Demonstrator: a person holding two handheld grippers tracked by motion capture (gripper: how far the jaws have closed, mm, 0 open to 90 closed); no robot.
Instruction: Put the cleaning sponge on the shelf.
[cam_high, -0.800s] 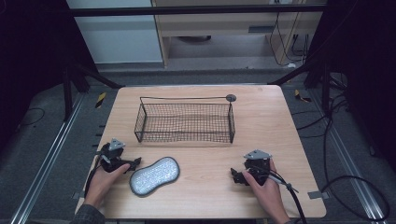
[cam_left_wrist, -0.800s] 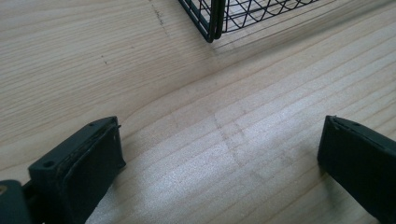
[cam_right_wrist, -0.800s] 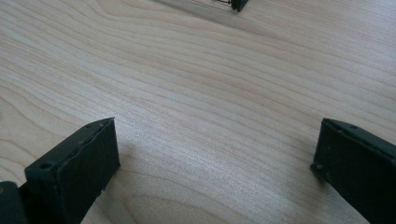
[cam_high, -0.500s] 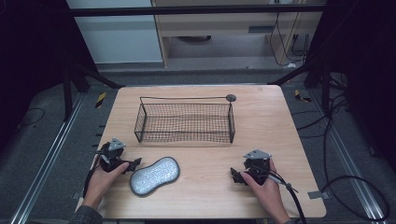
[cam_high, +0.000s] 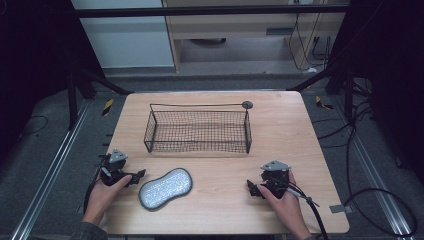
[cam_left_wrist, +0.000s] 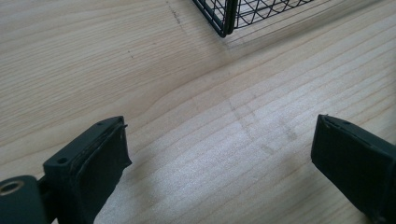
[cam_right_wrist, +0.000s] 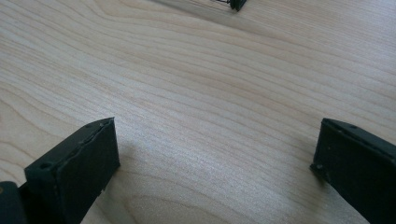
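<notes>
High view: your left gripper (cam_high: 136, 175) and right gripper (cam_high: 251, 187) rest spread, empty | oblong pad (cam_high: 165, 187) lies just beside the left, near wire basket (cam_high: 197, 131) | likely pad first; approach low, squarely.

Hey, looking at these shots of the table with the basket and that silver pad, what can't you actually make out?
- Silver pad: high view, too small to tell its material or what it is.
- Wire basket: left gripper view cuts it off at the top edge, one corner showing.
- Round dark thing by the basket's far corner: high view, too small to identify.
- Left gripper and right gripper: high view, hands cover much of each.
</notes>
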